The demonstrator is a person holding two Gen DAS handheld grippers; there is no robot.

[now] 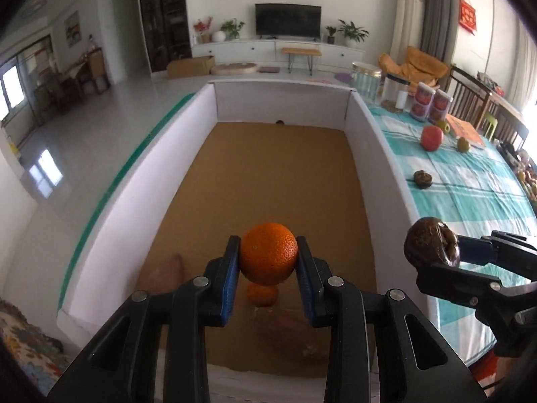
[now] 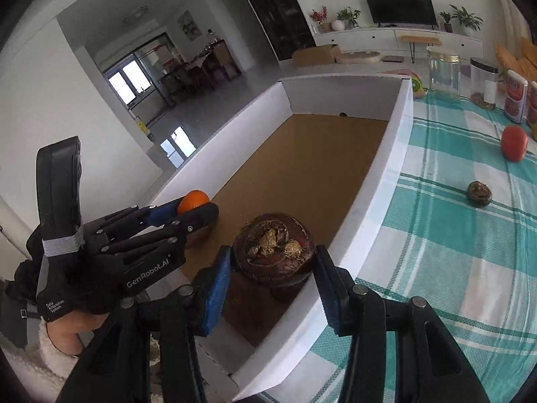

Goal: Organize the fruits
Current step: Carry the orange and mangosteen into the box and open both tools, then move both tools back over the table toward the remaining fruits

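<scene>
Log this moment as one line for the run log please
left gripper: shut on orange, over box | right gripper: shut on brown fruit, at box edge | cloth: red fruit

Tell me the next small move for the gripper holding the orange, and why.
Probably lower the left gripper a little into the white box and open it. It is shut on the orange, which hangs above the brown floor with another orange beneath, so aim slightly beside that one.
</scene>
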